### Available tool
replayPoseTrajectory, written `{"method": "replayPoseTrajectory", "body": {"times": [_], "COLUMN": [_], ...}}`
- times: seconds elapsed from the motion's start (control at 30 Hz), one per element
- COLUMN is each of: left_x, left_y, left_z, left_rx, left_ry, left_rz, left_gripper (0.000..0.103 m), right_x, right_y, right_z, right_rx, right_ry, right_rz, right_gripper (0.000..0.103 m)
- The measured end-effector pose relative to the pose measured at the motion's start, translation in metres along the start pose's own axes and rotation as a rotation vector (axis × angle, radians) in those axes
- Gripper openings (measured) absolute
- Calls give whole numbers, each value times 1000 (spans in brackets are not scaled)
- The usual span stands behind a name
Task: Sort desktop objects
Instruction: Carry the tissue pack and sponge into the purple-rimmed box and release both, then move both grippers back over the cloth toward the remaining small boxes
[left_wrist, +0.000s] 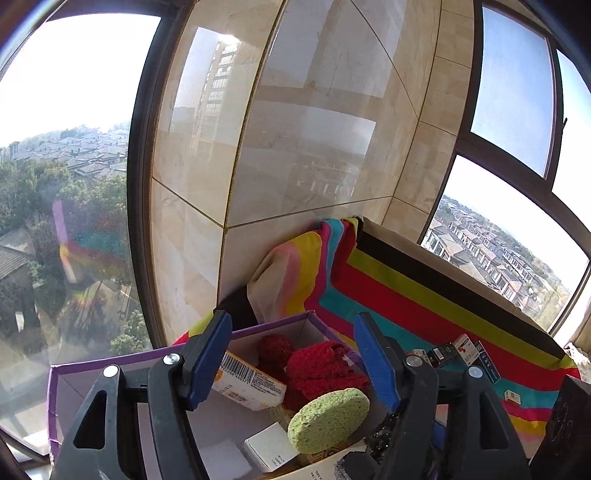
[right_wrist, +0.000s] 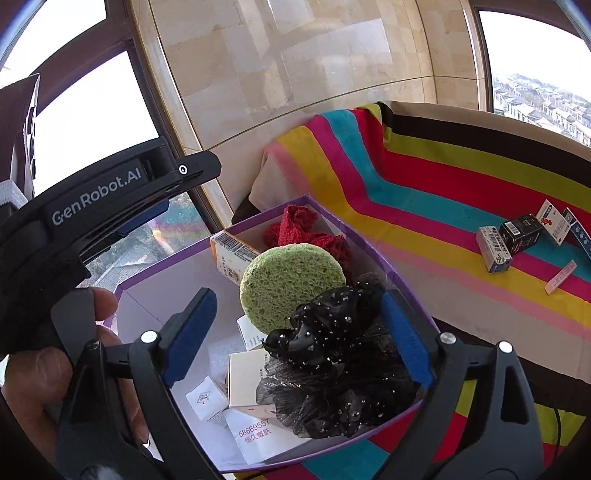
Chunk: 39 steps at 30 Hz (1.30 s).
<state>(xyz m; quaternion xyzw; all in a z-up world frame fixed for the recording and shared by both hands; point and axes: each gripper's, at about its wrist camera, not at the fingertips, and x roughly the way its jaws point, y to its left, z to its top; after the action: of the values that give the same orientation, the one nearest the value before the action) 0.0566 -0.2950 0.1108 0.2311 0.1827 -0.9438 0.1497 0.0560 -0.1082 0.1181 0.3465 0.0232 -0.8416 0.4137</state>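
A purple-rimmed cardboard box (right_wrist: 371, 245) holds a round green sponge (right_wrist: 288, 284), a red knitted piece (right_wrist: 299, 221), a barcoded carton (right_wrist: 231, 251), small white cartons (right_wrist: 245, 376) and a black sparkly mesh scrunchie (right_wrist: 332, 369). My right gripper (right_wrist: 297, 295) hangs open over the box; the scrunchie lies between its blue pads (right_wrist: 404, 332), and they do not press on it. My left gripper (left_wrist: 291, 323) is open above the same box (left_wrist: 110, 363), with the sponge (left_wrist: 328, 421) and the red piece (left_wrist: 321, 365) below its fingers. A hand holds it at the left of the right wrist view.
A striped, many-coloured cloth (right_wrist: 424, 192) covers the surface. Several small cartons (right_wrist: 517, 236) lie on it to the right of the box, also small cartons (left_wrist: 458, 350) in the left wrist view. Marble wall (left_wrist: 295, 129) and windows stand close behind.
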Motion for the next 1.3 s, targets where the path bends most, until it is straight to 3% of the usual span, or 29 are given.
{"method": "replayPoseTrajectory", "body": {"times": [0.6,0.9,1.13,1.3], "left_x": [15,21,31,39], "left_y": [-56,-95,-143,-172], "left_z": [-15,-25,-30,-36], "left_rx": [108,175,302,336], "left_ry": [65,96,144,175], "left_rz": [-84,-153,-241,-279], "left_gripper": [70,74,76,78], "right_x": [-34,-62,-87,-106], "right_y": [-65,-123,-178,-213], "right_z": [-9,-28,-48,-57], "right_rx": [114,209,310,371], "right_ry": [-45,-57,-61,-81], "right_rz": [-120,-208,-300,-363], "right_gripper": [94,94,94,94]}}
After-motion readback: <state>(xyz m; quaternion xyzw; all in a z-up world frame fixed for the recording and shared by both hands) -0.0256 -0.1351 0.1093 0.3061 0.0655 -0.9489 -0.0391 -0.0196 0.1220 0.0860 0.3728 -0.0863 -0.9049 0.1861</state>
